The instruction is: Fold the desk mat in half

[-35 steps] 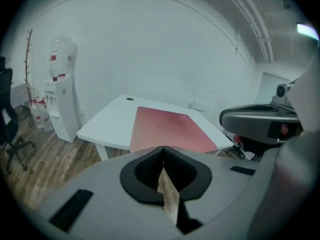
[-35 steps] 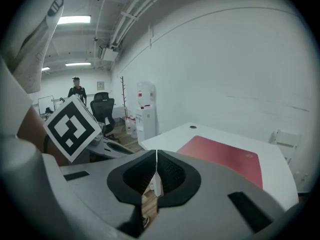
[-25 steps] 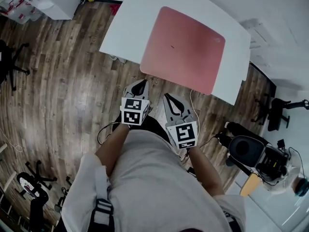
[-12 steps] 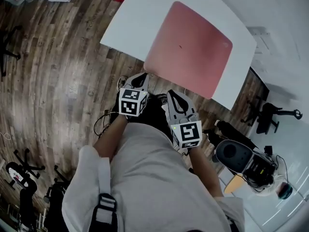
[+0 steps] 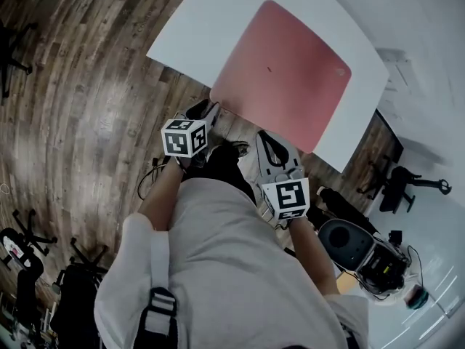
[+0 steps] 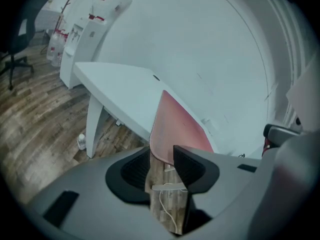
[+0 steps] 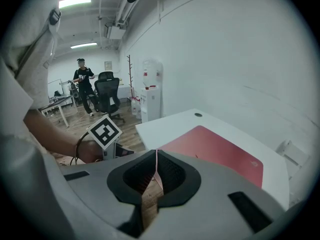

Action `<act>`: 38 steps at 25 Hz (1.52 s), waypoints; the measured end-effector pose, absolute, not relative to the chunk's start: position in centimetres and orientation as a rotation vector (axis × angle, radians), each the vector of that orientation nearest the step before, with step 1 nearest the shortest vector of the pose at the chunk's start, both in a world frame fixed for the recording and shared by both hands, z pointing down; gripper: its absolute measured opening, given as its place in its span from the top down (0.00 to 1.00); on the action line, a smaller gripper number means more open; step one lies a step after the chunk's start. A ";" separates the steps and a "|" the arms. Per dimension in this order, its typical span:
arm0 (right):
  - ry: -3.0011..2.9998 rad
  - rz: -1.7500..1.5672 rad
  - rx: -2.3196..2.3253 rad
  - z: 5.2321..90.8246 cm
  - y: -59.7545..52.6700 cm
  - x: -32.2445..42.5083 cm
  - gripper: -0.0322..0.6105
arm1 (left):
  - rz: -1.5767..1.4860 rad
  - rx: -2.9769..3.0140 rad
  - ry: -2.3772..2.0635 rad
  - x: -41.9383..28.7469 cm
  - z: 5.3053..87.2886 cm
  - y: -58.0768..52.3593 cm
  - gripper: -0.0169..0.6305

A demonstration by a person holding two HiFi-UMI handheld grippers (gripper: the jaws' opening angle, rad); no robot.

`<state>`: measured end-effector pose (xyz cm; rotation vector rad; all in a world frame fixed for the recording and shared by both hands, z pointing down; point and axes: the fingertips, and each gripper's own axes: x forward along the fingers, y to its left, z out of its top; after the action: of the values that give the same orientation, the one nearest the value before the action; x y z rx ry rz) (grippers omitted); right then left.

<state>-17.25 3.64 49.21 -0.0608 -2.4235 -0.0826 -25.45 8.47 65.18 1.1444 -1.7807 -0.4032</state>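
Beyond both sets of fingers, the white desk [image 5: 196, 35] carries the pink desk mat [image 5: 283, 75], which lies flat and unfolded with its near edge toward the person. Both forearms are bent in front of the torso, and both grippers aim at that edge. The left gripper [image 6: 161, 153] has its jaws opening. Its pads are spread, and the mat's near corner shows in the gap at the fingertips, unpressed. The right gripper [image 7: 156, 156] has its pads together save a hairline slit, and it holds nothing. Only its view shows the other gripper left of its fingers, and a person [image 7: 82, 86] standing far beyond by office chairs [image 7: 106, 91].
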 end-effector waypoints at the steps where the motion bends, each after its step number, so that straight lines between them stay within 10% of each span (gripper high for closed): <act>1: -2.422 -0.080 -0.057 49.2 3.5 -17.2 0.89 | -0.445 1.124 -1.763 -25.8 65.4 8.4 0.75; 16: -2.419 -0.038 0.025 48.9 2.7 -16.6 0.89 | -0.658 1.099 -1.603 -26.9 66.2 6.3 0.73; 38: -2.457 0.005 0.134 48.8 0.7 -15.5 0.89 | 0.181 1.548 -1.941 -25.3 62.0 3.4 0.92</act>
<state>-15.52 0.75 48.78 0.1336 -2.4568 0.0046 -25.27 3.44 62.02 1.5483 -1.9411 0.1806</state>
